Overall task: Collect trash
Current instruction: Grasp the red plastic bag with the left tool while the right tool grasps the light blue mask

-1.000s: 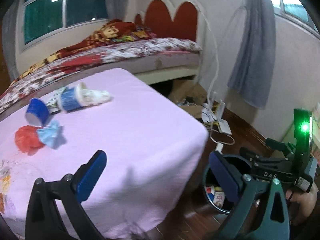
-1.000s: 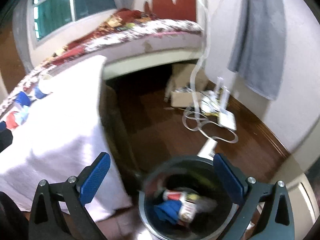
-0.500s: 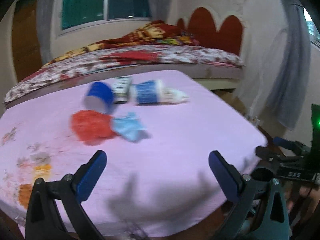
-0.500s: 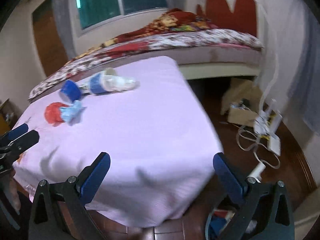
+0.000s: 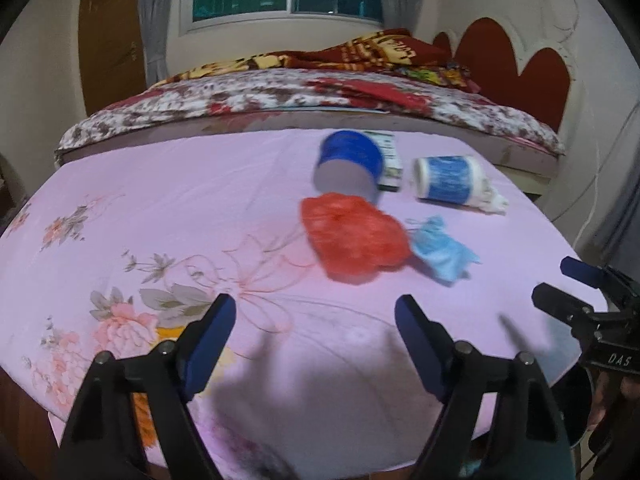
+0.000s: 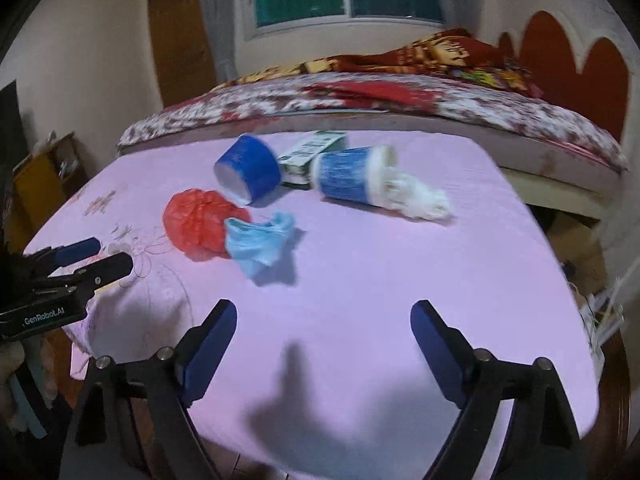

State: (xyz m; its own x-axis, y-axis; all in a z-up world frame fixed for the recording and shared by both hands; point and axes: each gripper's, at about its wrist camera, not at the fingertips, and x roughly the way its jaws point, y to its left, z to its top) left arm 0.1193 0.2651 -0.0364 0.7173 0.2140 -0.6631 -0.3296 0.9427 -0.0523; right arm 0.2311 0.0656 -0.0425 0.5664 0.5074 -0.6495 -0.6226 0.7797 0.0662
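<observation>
Trash lies on a pink cloth-covered table (image 5: pixel 160 208): a crumpled red bag (image 5: pixel 352 236) (image 6: pixel 196 222), a crumpled blue mask (image 5: pixel 442 252) (image 6: pixel 260 242), a dark blue cup (image 5: pixel 350 164) (image 6: pixel 248 168) on its side, a blue-and-white cup (image 5: pixel 448 178) (image 6: pixel 352 174) on its side with white tissue (image 6: pixel 420 200) spilling out, and a green-white carton (image 5: pixel 390 160) (image 6: pixel 310 150). My left gripper (image 5: pixel 316 320) is open and empty, short of the red bag. My right gripper (image 6: pixel 324 320) is open and empty, short of the mask.
A bed (image 5: pixel 280 92) with a floral cover and red blanket stands behind the table. The right gripper shows at the right edge of the left wrist view (image 5: pixel 576 292); the left gripper shows at the left edge of the right wrist view (image 6: pixel 80 260). Cables lie on the floor (image 6: pixel 604 312) at right.
Both grippers swung left from the floor bin to face the table, and have come closer to the trash. Both stayed open and empty.
</observation>
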